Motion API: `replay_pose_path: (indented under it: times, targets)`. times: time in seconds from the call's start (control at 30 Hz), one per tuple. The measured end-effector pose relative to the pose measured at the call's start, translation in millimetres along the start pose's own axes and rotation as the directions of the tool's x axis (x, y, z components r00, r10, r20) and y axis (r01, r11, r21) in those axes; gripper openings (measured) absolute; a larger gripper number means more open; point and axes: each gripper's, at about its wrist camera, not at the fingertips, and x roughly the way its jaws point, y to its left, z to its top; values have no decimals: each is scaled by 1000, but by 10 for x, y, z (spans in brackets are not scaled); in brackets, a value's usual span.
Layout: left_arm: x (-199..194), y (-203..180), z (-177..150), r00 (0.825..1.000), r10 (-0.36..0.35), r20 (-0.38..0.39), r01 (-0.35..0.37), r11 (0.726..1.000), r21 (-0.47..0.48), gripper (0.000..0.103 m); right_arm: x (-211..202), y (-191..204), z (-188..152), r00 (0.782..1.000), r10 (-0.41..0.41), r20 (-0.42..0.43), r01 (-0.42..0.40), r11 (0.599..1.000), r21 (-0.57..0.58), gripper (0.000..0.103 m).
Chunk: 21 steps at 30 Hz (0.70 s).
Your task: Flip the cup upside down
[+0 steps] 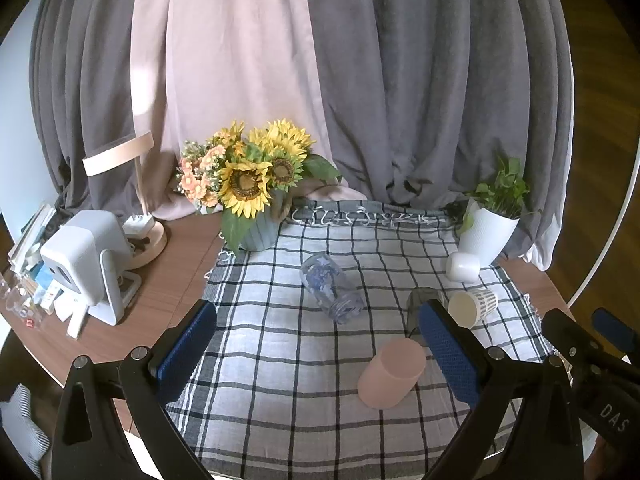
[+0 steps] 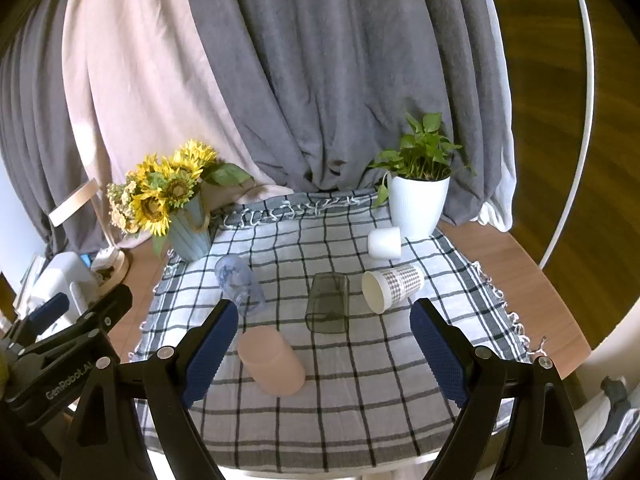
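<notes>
Ahead, pink cup [image 2: 272, 362] lies sideways — nearer the spread, empty right gripper's [image 2: 326, 352] left finger.

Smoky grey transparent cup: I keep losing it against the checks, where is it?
In the right wrist view the smoky grey transparent cup lies mid-cloth, between the clear blue-printed plastic bottle and the checked paper cup.

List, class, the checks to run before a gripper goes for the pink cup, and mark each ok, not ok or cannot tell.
1. Left gripper open and empty: ok.
2. Right gripper open and empty: ok.
3. Pink cup apart from the other cups: ok.
4. Pink cup already upside down: not ok, it lies on its side on the checked cloth.
5. Which way its mouth points: cannot tell.
</notes>
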Motion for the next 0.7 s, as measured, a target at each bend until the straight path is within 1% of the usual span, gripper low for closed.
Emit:
replay_pose_path:
  times: [0.7]
  targets:
    - [17,43,4,1000,7,-8,-7,1000,4,103,9,-9,-1,1000,0,-4,0,1000,-5,88]
